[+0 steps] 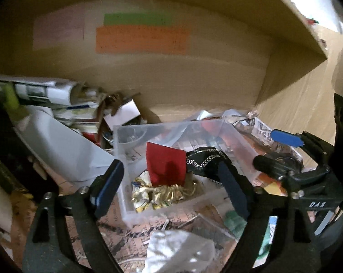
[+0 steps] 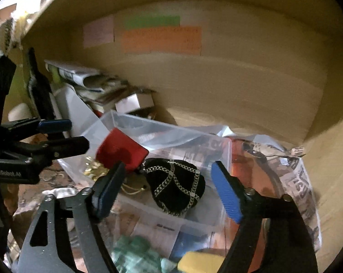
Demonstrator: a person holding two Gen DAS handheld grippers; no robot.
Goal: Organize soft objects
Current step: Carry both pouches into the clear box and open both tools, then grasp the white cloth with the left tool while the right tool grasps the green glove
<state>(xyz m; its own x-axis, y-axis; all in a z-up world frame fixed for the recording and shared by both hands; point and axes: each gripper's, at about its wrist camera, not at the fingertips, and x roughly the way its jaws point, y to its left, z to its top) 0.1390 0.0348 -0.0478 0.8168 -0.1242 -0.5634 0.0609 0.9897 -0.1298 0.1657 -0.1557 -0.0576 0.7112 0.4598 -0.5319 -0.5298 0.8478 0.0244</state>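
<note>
A clear plastic bin (image 1: pixel 126 136) stands on a cluttered shelf. In it lie a red cloth pouch (image 1: pixel 165 167), a black pouch with silver chain trim (image 1: pixel 205 161) and a gold fabric item (image 1: pixel 162 194). My left gripper (image 1: pixel 171 182) is open, its jaws spread around the bin's front. My right gripper (image 2: pixel 169 188) is open over the black pouch (image 2: pixel 176 186), with the red pouch (image 2: pixel 121 151) at its left finger. The right gripper shows from the side in the left view (image 1: pixel 276 150); the left one shows in the right view (image 2: pixel 64 134).
A white crumpled cloth (image 1: pixel 178 252) lies in front of the bin. Green (image 2: pixel 137 254) and yellow (image 2: pixel 201 264) soft items lie near the front. Rolled papers and a small box (image 1: pixel 123 111) are stacked at the left. Newspaper (image 2: pixel 301 186) lines the shelf. Coloured labels (image 1: pixel 141 38) are on the back wall.
</note>
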